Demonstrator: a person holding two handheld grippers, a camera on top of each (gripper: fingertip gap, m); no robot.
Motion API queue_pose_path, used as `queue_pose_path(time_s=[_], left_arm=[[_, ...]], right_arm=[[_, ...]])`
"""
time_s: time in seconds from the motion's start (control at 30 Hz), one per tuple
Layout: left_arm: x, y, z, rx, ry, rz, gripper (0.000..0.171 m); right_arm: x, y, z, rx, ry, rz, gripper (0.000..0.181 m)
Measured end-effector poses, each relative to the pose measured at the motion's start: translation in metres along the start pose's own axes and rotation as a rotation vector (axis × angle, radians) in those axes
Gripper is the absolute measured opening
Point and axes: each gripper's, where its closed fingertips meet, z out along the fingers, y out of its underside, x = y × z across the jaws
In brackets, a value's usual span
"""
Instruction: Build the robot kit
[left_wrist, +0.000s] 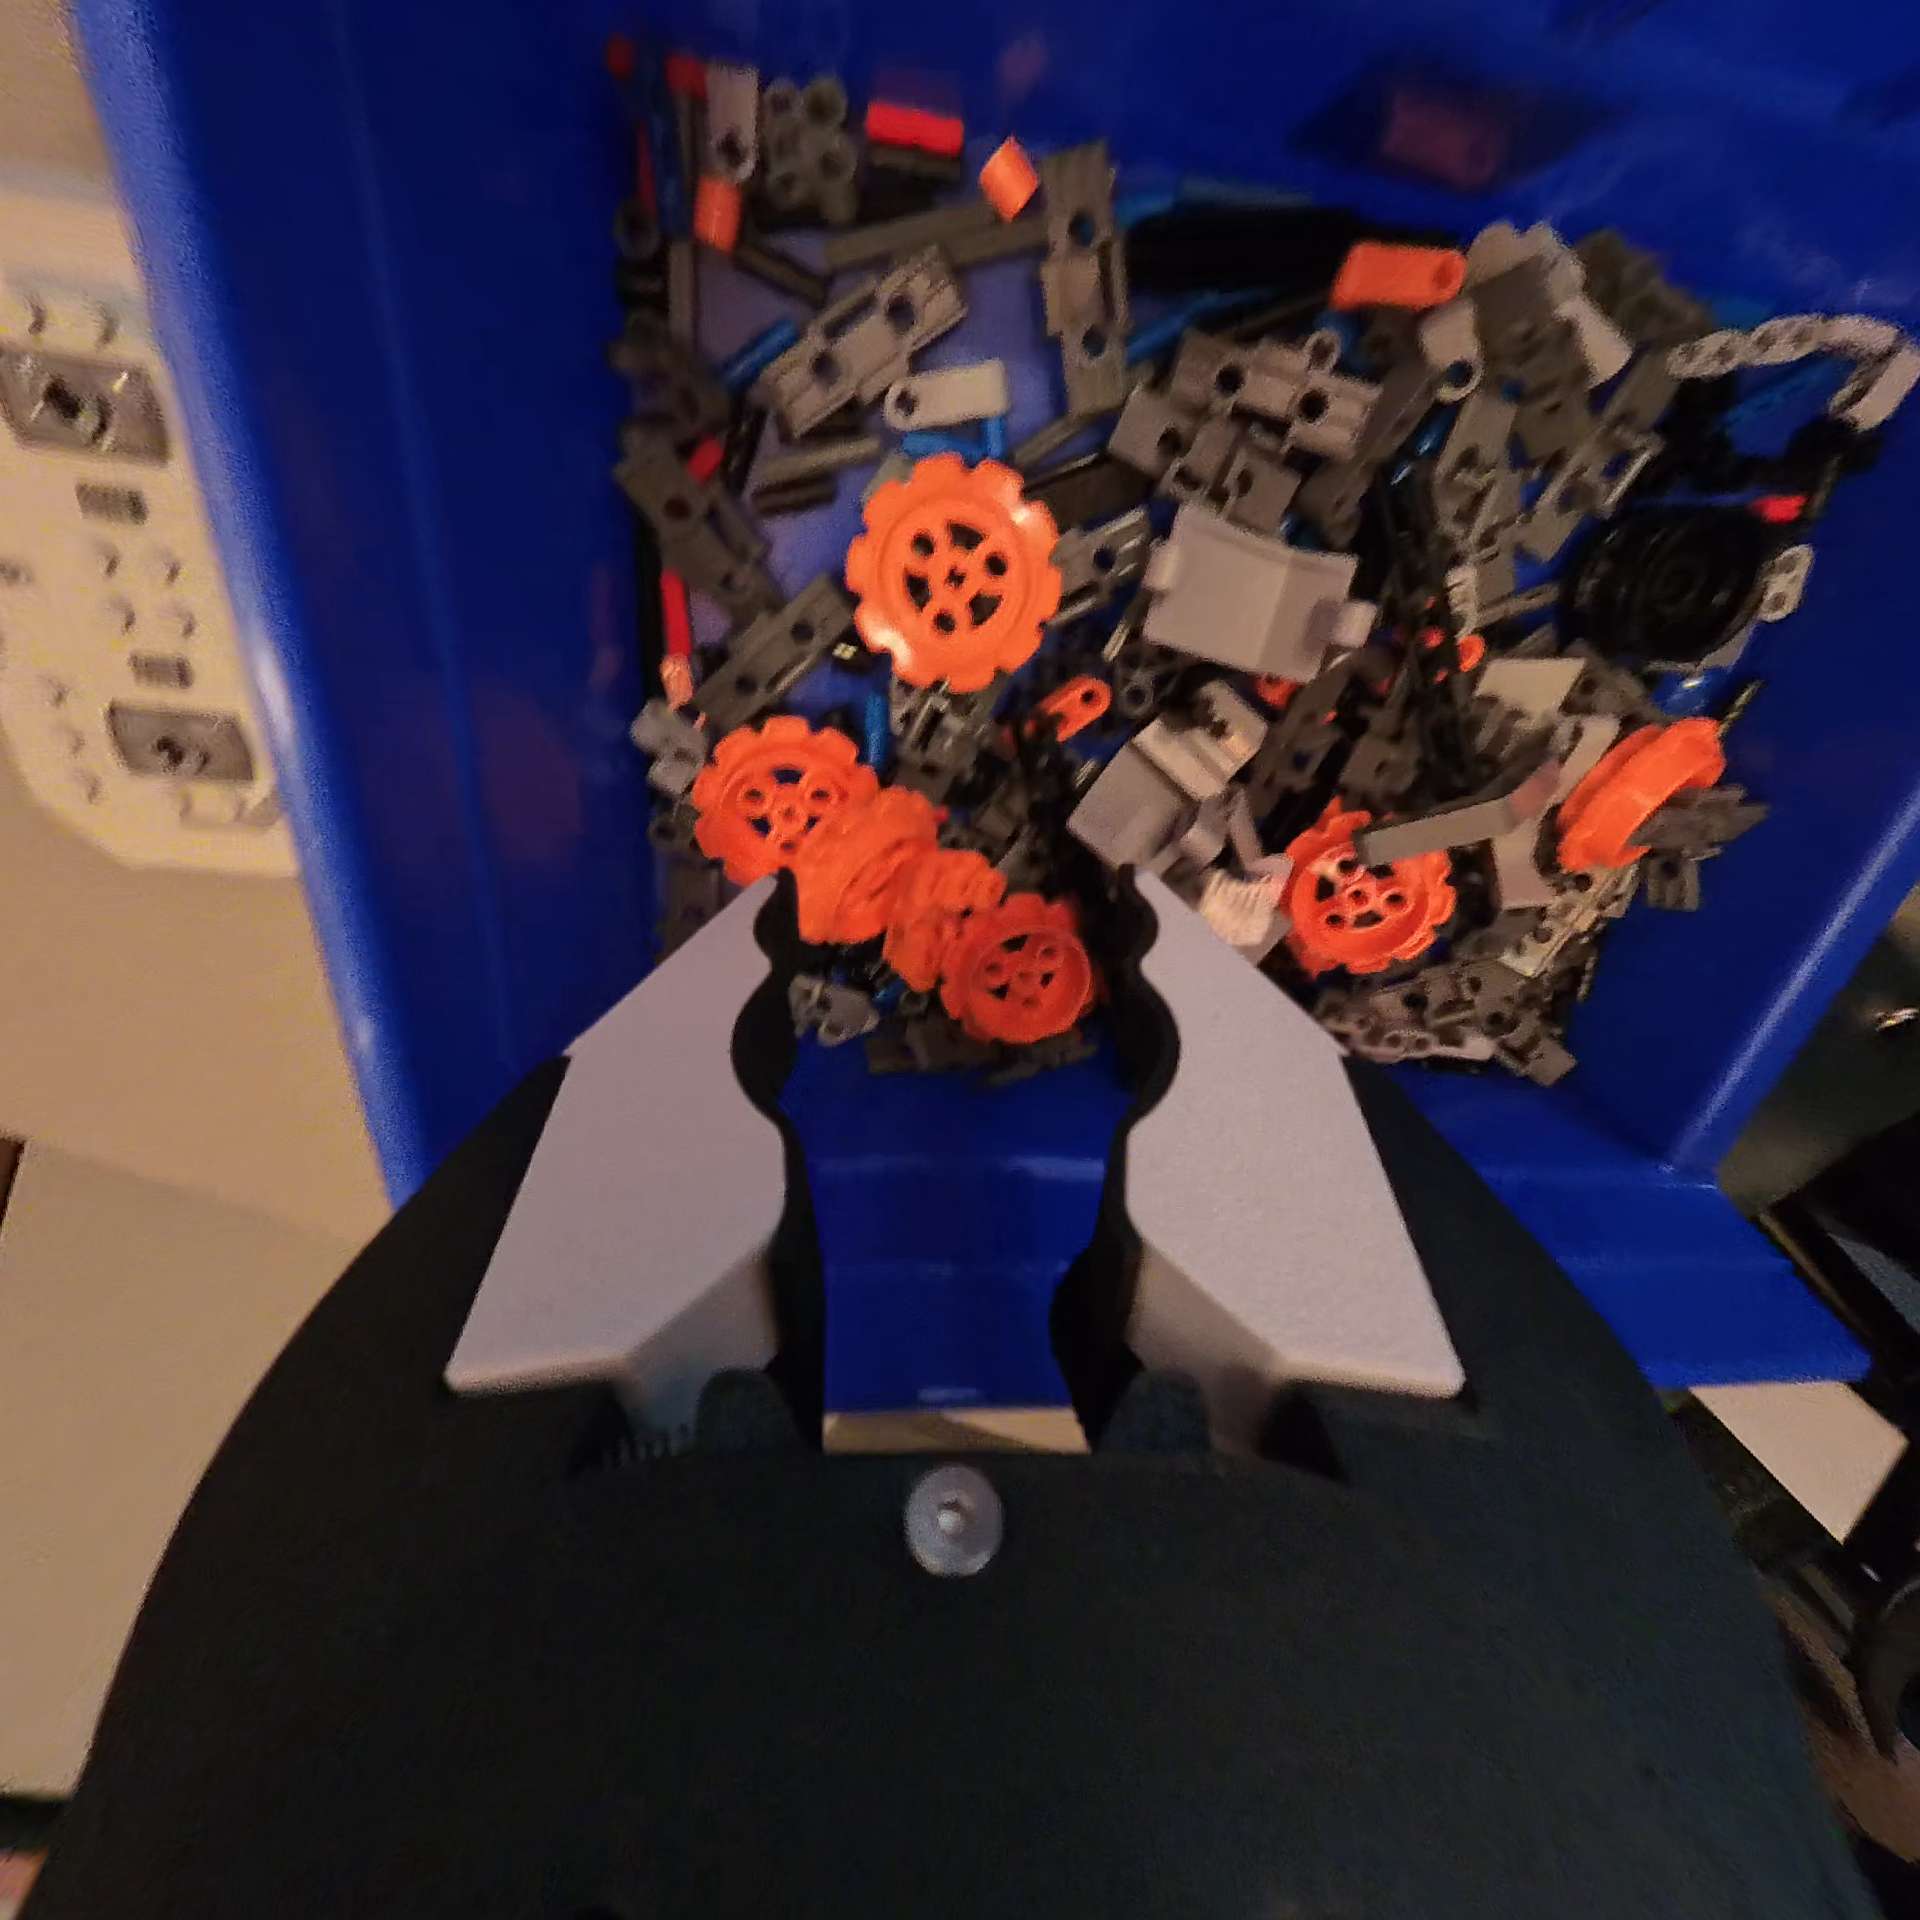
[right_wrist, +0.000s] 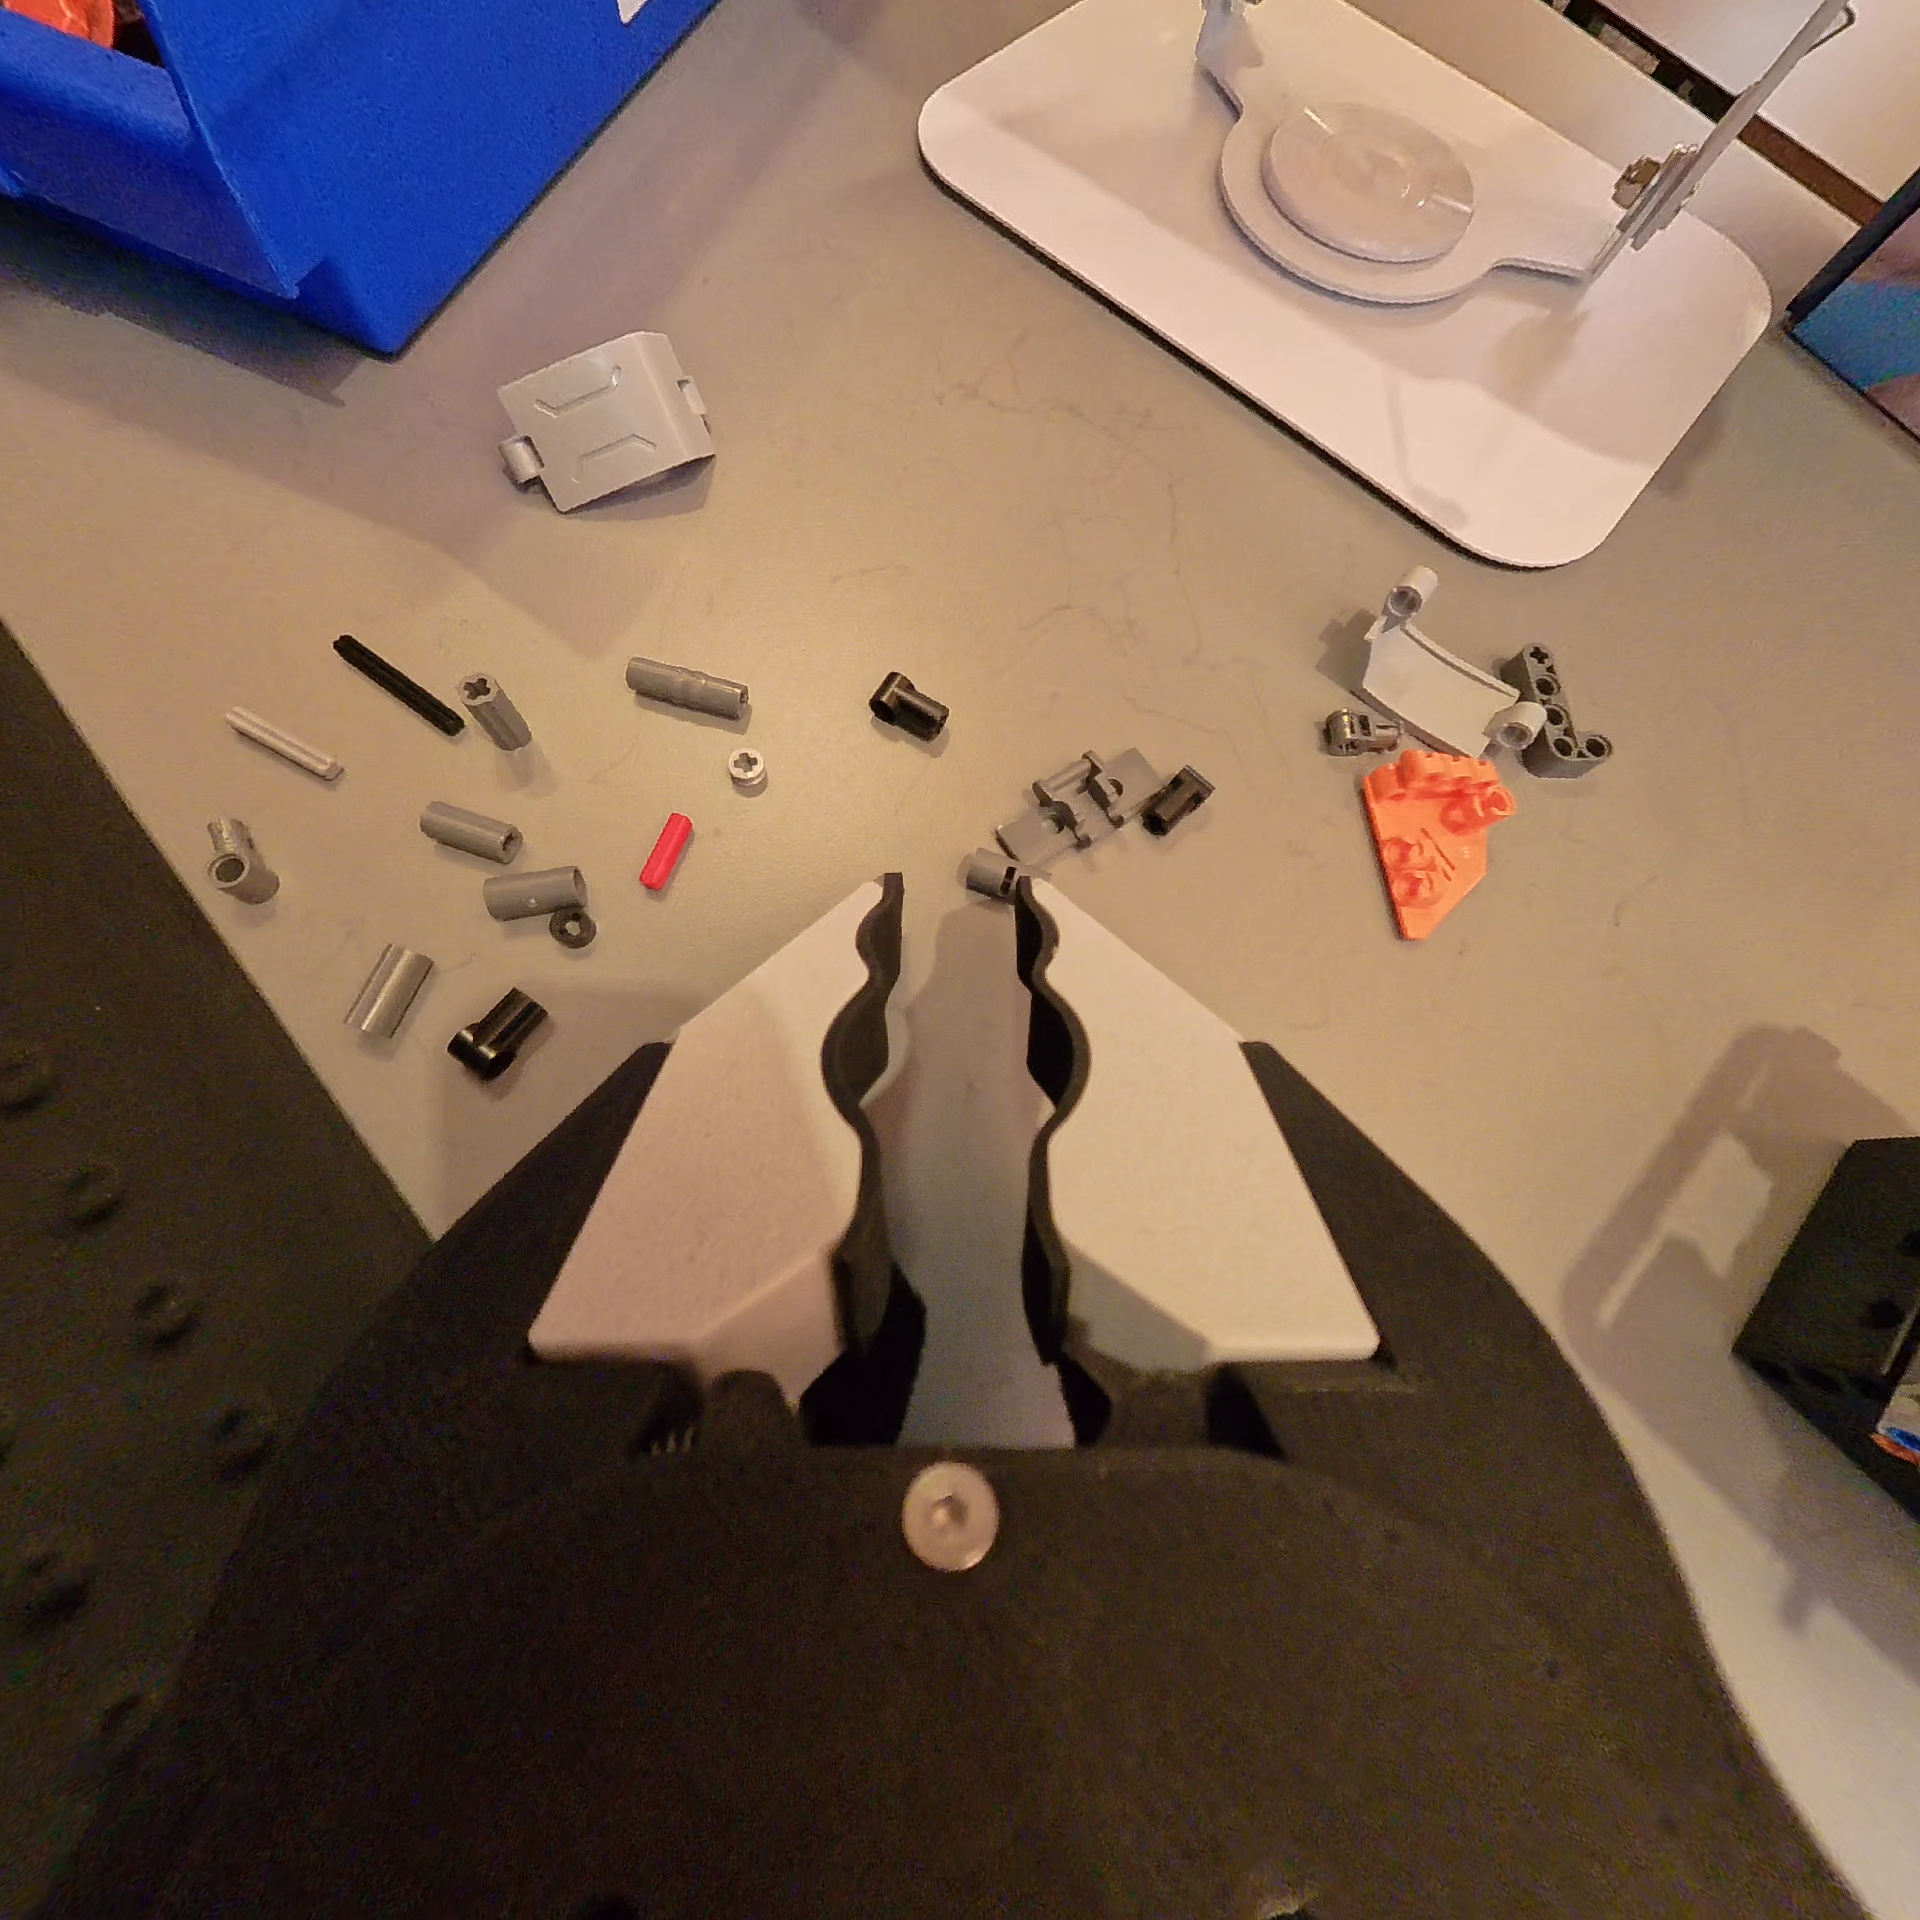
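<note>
Left tongs (left_wrist: 951, 914): spread, empty, tips over a cluster of orange gears (left_wrist: 935, 914) inside a blue bin (left_wrist: 468, 520); grey beams (left_wrist: 1247, 416) beyond. Right tongs (right_wrist: 958, 888): narrowly parted, empty, above the tabletop (right_wrist: 935, 499); small grey connector (right_wrist: 989, 871) at the right tip, orange wedge plate (right_wrist: 1432, 840) farther right.

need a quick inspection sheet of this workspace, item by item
surface: grey tabletop, with a black perforated mat at its left edge.
job's things: blue bin heaped with grey, black, blue and orange building parts; several orange gears lie near its front.
clutter: small grey, black and red pins and connectors scattered on the table; a grey panel; an orange wedge plate.
grippers: left tongs open over the gears, holding nothing; right tongs open, empty, above the table, with a small grey pin at their tip.
cables: nothing seen.
surroundings: white stand base; black box at the right.
</note>
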Motion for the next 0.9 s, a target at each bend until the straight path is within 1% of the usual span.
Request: queue_pose_path(time_s=[0.07, 0.1, 0.2, 0.27, 0.37, 0.4, 0.47, 0.57, 0.6, 0.63, 0.7, 0.77, 0.87, 0.9], left_arm=[[-0.010, 0.013, -0.004, -0.043, -0.046, -0.033, 0.063], [-0.009, 0.016, -0.003, -0.057, -0.036, -0.040, 0.064], [-0.007, 0.016, 0.002, -0.066, -0.021, -0.035, 0.066], [-0.009, 0.018, 0.009, -0.109, -0.041, -0.023, 0.067], [-0.011, 0.017, 0.020, -0.159, -0.053, 0.011, 0.062], [-0.013, 0.017, 0.023, -0.173, -0.059, 0.005, 0.054], [-0.015, 0.021, 0.029, -0.217, -0.041, -0.016, 0.046], [-0.015, 0.021, 0.030, -0.239, -0.042, 0.009, 0.039], [-0.016, 0.018, 0.027, -0.221, -0.048, 0.018, 0.030], [-0.018, 0.012, 0.024, -0.190, -0.058, 0.024, 0.027], [-0.015, 0.006, 0.021, -0.163, -0.028, 0.021, 0.027], [-0.016, -0.004, 0.020, -0.125, -0.030, 0.036, 0.026], [-0.009, -0.031, 0.016, -0.003, 0.022, 0.060, 0.027], [-0.005, -0.035, 0.013, 0.022, 0.048, 0.069, 0.030]], right_arm=[[0.000, 0.000, 0.000, -0.002, -0.001, -0.001, 0.019], [0.000, 0.000, 0.000, -0.002, -0.001, -0.001, 0.019], [0.000, 0.000, 0.000, -0.003, -0.001, -0.001, 0.019], [0.000, 0.001, 0.000, -0.004, -0.001, -0.003, 0.019], [-0.001, 0.001, 0.000, -0.005, 0.000, -0.004, 0.019], [-0.001, 0.001, 0.000, -0.005, 0.000, -0.005, 0.019], [0.000, 0.000, 0.000, -0.003, 0.001, -0.004, 0.019], [0.000, 0.000, 0.000, -0.002, 0.002, -0.005, 0.019], [0.000, 0.000, 0.000, -0.001, 0.002, -0.005, 0.019], [0.000, 0.000, 0.000, -0.001, 0.002, -0.004, 0.019], [-0.001, 0.000, 0.000, -0.002, 0.001, -0.005, 0.019], [-0.001, 0.000, 0.000, -0.002, 0.000, -0.006, 0.019], [-0.001, 0.000, 0.000, -0.003, -0.001, -0.008, 0.019], [-0.001, 0.000, 0.000, -0.003, -0.002, -0.008, 0.019]])
